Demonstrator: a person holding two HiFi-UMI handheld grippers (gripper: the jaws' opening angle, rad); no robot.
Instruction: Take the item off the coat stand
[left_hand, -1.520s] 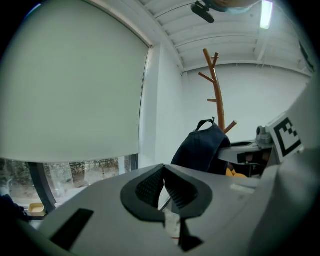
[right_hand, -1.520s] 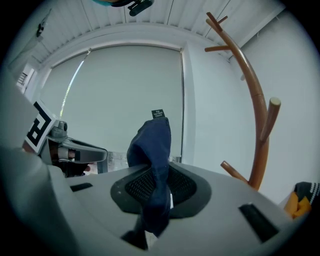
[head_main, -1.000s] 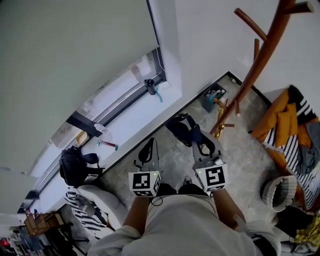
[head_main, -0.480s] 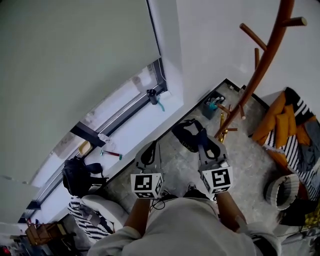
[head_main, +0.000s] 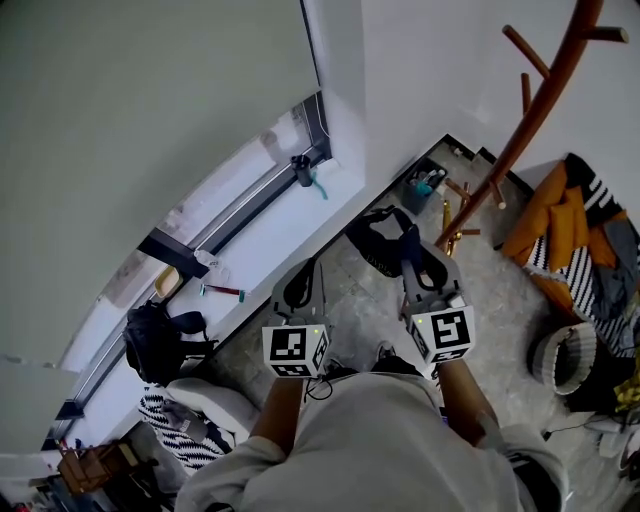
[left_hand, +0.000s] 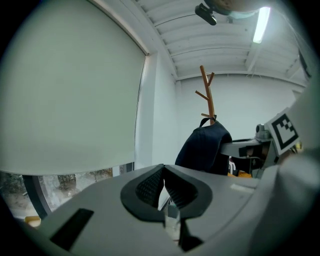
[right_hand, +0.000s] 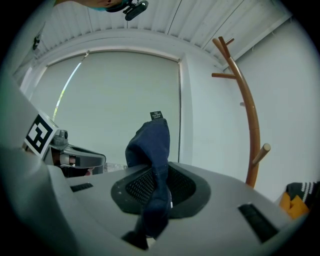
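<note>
A dark navy bag (head_main: 375, 250) hangs from my right gripper (head_main: 418, 262), free of the brown wooden coat stand (head_main: 530, 110) to the right. In the right gripper view the jaws (right_hand: 156, 192) pinch a fold of the navy fabric (right_hand: 150, 142), and the stand (right_hand: 247, 115) rises bare at the right. My left gripper (head_main: 300, 285) is held beside the right one with nothing in it. The left gripper view shows its own jaws (left_hand: 167, 195) closed and empty, with the bag (left_hand: 202, 147) hanging ahead in front of the stand (left_hand: 210, 97).
Orange and striped clothes (head_main: 570, 230) are piled by the stand's foot, with a woven basket (head_main: 565, 360) nearer me. A small box of items (head_main: 425, 185) sits in the corner. A black backpack (head_main: 150, 340) and a white chair (head_main: 215, 405) are at the left, below the window sill (head_main: 260, 240).
Both grippers and the bag have shifted slightly right in the head view, as has the stand. The right grip on the bag is unchanged.
</note>
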